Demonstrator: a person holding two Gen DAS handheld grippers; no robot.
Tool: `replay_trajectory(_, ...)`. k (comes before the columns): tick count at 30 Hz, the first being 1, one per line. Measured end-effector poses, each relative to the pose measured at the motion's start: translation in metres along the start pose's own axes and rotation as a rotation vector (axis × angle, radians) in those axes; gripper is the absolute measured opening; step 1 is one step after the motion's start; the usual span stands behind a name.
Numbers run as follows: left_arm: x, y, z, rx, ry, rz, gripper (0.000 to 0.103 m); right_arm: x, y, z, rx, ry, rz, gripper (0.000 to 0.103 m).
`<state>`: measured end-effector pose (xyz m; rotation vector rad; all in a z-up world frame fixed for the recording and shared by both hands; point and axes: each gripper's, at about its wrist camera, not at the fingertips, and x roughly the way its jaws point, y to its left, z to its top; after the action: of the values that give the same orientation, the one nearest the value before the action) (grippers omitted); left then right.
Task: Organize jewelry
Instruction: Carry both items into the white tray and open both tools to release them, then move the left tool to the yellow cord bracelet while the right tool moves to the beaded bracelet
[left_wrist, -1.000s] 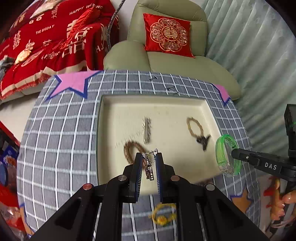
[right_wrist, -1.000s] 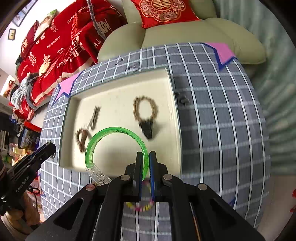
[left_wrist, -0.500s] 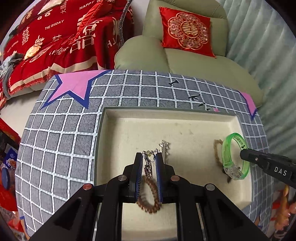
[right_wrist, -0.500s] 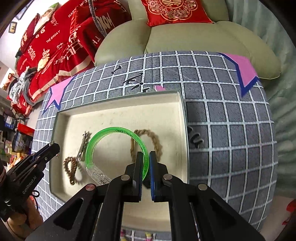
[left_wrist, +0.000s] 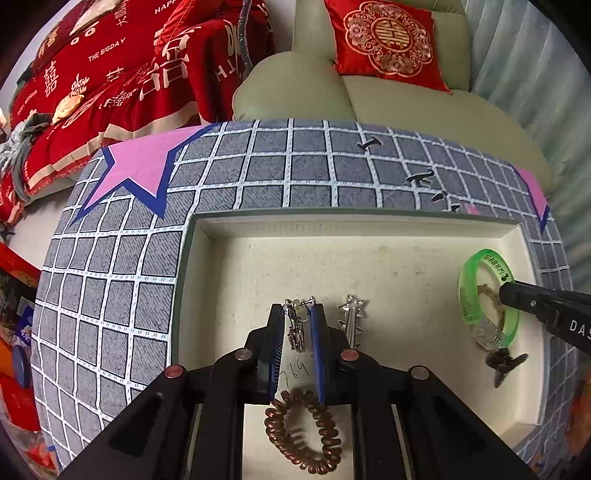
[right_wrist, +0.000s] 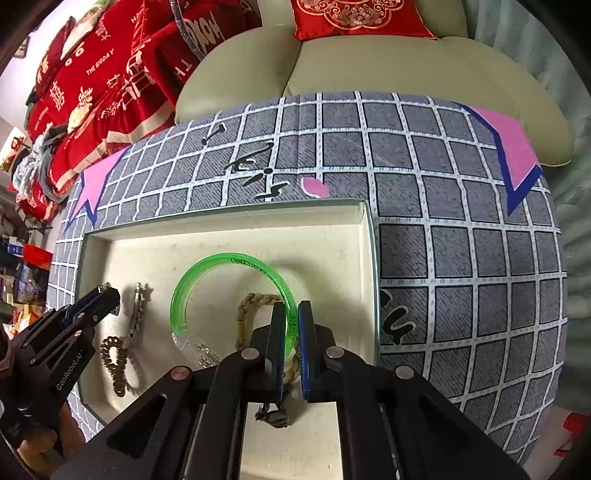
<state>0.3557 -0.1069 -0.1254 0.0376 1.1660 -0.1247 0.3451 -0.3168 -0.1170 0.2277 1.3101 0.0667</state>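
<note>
A cream tray (left_wrist: 369, 229) (right_wrist: 221, 236) lies on a grey checked table. My left gripper (left_wrist: 297, 314) is shut on a small silver earring (left_wrist: 295, 328), held over the tray floor. A silver star clip (left_wrist: 352, 317) (right_wrist: 137, 306) lies just right of it, and a copper coil bracelet (left_wrist: 303, 439) (right_wrist: 114, 365) lies under the fingers. My right gripper (right_wrist: 291, 314) is shut on a green translucent bangle (right_wrist: 207, 277) (left_wrist: 476, 291), hanging over a tan rope bracelet (right_wrist: 255, 302) with a dark pendant (left_wrist: 502, 363) at the tray's right end.
The grey checked cloth (left_wrist: 110, 295) with pink stars (left_wrist: 140, 166) covers the table around the tray. A pale green armchair (left_wrist: 406, 103) with a red cushion (left_wrist: 384, 40) stands behind the table. Red bedding (left_wrist: 92, 92) lies at the back left.
Both grippers have moved forward and down over the tray, carrying the earring and the green bangle. The tray items now sit close under the fingers. The table's front edge has left both views.
</note>
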Motion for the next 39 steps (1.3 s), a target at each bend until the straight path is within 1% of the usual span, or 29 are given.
replay_trajectory(5,0.006,-0.002,-0.001,0.006,0.012,0.023,0.024,0.005,0.001,0.0,-0.013,0.001,-0.002,0.007)
replay_trajectory(8,0.008,-0.004,-0.002,0.017,0.022,0.038,0.025,0.005,0.003,0.0,-0.024,0.004,-0.001,0.011)
replay_trajectory(12,0.005,-0.008,-0.004,0.033,0.016,0.06,0.025,0.005,0.003,0.0,-0.021,0.004,0.002,0.011)
replay_trajectory(20,-0.007,-0.01,-0.005,0.037,0.0,0.057,0.025,0.001,-0.001,-0.002,0.004,0.005,0.037,0.013)
replay_trajectory(23,-0.008,-0.011,-0.005,0.042,0.002,0.056,0.025,-0.006,-0.002,-0.003,0.015,-0.007,0.062,0.022)
replay_trajectory(25,-0.009,-0.012,-0.005,0.043,0.004,0.053,0.025,-0.012,-0.002,-0.004,0.021,-0.023,0.073,0.034)
replay_trajectory(27,-0.01,-0.011,-0.006,0.044,0.001,0.054,0.025,-0.018,-0.001,-0.005,0.027,-0.037,0.082,0.041)
replay_trajectory(33,-0.014,-0.009,-0.007,0.038,-0.001,0.051,0.026,-0.03,-0.002,-0.009,0.053,-0.053,0.109,0.044)
replay_trajectory(34,-0.015,-0.009,-0.007,0.038,-0.002,0.051,0.042,-0.032,-0.002,-0.01,0.054,-0.056,0.111,0.045)
replay_trajectory(35,-0.016,-0.008,-0.008,0.037,-0.003,0.051,0.091,-0.034,-0.002,-0.012,0.055,-0.058,0.111,0.046)
replay_trajectory(36,-0.02,-0.007,-0.009,0.028,-0.017,0.062,0.103,-0.035,-0.002,-0.014,0.056,-0.059,0.112,0.048)
replay_trajectory(37,-0.028,-0.007,-0.01,0.022,-0.064,0.075,0.103,-0.036,-0.002,-0.015,0.057,-0.06,0.114,0.049)
replay_trajectory(39,-0.032,-0.007,-0.01,0.032,-0.064,0.064,0.103,-0.038,-0.003,-0.02,0.062,-0.061,0.115,0.05)
